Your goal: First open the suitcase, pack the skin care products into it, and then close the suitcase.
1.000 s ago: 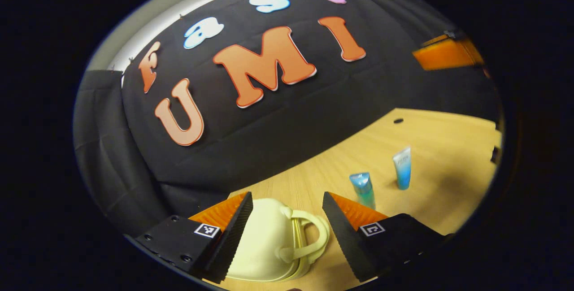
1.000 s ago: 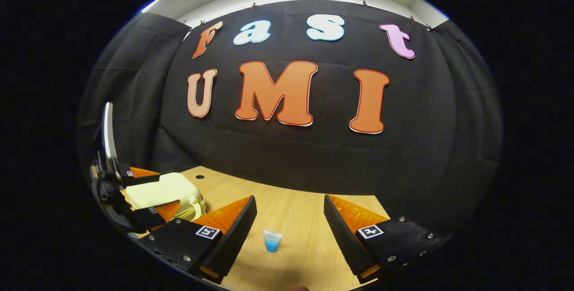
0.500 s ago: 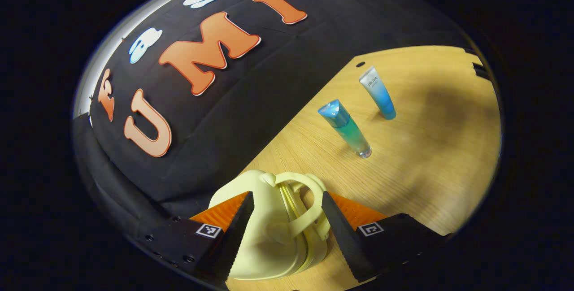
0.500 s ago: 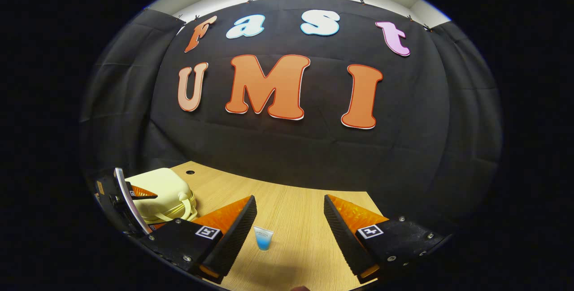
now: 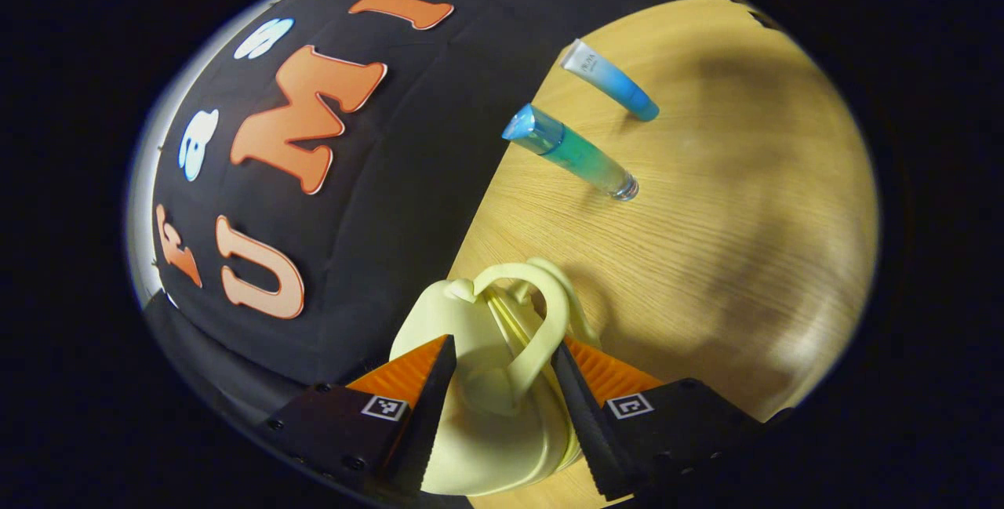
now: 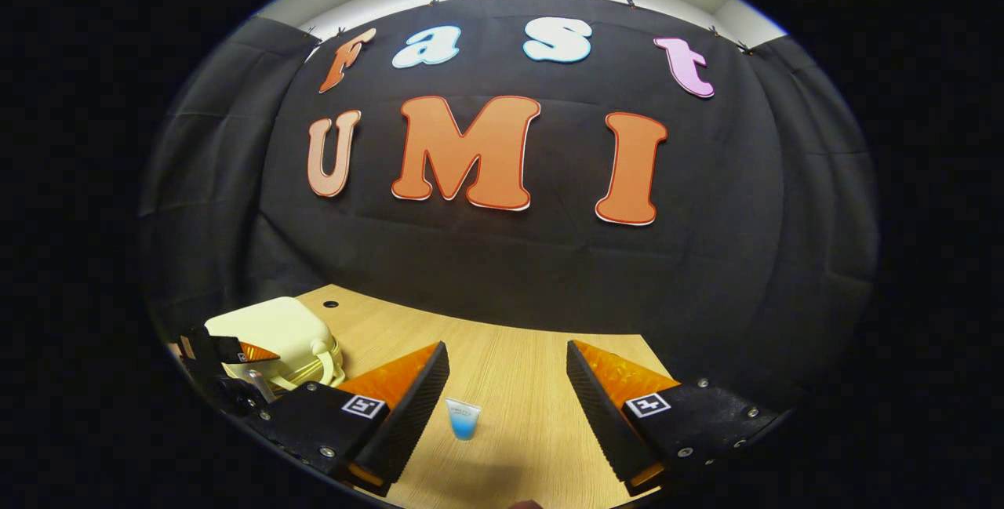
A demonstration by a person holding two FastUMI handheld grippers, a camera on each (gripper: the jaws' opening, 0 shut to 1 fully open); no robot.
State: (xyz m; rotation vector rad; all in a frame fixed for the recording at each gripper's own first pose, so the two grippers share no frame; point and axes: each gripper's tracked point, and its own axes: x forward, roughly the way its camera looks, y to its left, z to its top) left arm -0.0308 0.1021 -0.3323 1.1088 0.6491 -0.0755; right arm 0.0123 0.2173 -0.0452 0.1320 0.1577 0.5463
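Straddling suitcase [image 5: 478, 415] handle: left gripper [image 5: 498, 391], fingers apart, contact unclear; right gripper [image 6: 508, 407] wide, empty.

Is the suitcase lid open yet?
No: in the left gripper view the suitcase has both shells together, with the left gripper straddling its handle.

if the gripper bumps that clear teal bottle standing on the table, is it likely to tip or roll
The teal bottle is tall and slim on a narrow base, so a bump near its top would probably tip it. Its body looks round, so once down it may roll on the smooth wooden table. It looks rigid and glossy, perhaps slippery to pinch.
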